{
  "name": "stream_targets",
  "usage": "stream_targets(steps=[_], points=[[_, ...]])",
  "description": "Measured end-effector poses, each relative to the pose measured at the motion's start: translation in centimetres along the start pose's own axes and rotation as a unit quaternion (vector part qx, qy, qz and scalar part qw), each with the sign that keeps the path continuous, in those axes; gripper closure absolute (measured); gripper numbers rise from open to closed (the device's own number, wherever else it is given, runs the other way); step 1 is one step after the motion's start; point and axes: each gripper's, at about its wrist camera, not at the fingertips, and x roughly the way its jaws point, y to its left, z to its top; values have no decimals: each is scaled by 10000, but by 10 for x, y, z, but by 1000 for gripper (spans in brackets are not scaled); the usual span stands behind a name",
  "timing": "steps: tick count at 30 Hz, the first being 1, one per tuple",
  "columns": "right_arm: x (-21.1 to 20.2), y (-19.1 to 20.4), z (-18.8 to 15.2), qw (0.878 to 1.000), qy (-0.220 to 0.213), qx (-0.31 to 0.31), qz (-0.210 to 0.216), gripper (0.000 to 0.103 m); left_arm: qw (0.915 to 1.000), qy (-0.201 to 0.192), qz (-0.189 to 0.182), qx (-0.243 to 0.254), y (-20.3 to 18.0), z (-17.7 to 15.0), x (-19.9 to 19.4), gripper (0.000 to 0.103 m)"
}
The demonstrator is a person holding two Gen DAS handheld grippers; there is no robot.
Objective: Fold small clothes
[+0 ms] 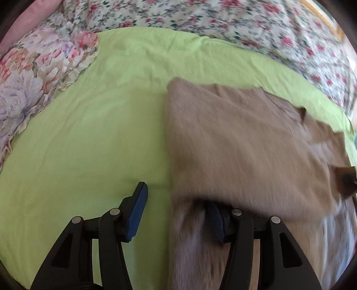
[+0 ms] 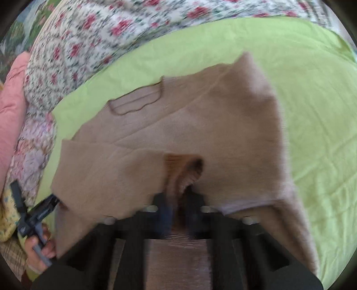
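A tan knit garment lies partly folded on the green sheet; its neckline shows at the far left in the right wrist view. My left gripper stands open at the garment's left edge. Its left pad is over bare sheet, and the cloth drapes over its right finger. My right gripper is shut on a bunched fold of the garment at its near edge. That view also shows the left gripper, in a person's hand, at the garment's left corner.
A rose-print duvet runs along the far side of the sheet. A ruffled floral pillow and a pink cushion lie at the left. Bare green sheet spreads to the right of the garment.
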Motion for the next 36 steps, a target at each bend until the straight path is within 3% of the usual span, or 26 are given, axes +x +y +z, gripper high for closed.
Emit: stream_targets(steps=[4, 6, 14, 19, 25, 31, 36], points=[[-67, 22, 26, 9909, -1269, -324, 300, 96, 9990, -241, 204, -308, 6, 3, -9, 58], [-82, 18, 33, 9871, -1544, -320, 266, 96, 9988, -297, 200, -346, 6, -1, -12, 58], [-23, -37, 10, 9977, -652, -22, -160, 96, 9986, -284, 295, -331, 0, -12, -16, 61], [-23, -41, 13, 9967, -760, -44, -277, 96, 9989, -244, 287, -290, -1, -12, -14, 61], [-3, -42, 9, 9975, -311, -121, -621, 91, 9995, -89, 152, -278, 4, -11, -12, 60], [-47, -49, -7, 9970, -586, 146, -486, 79, 9996, 139, -251, -58, 8, -29, -34, 60], [-83, -41, -37, 9976, -638, 192, -198, 71, 9969, 332, -713, 5, 15, -66, -70, 60]])
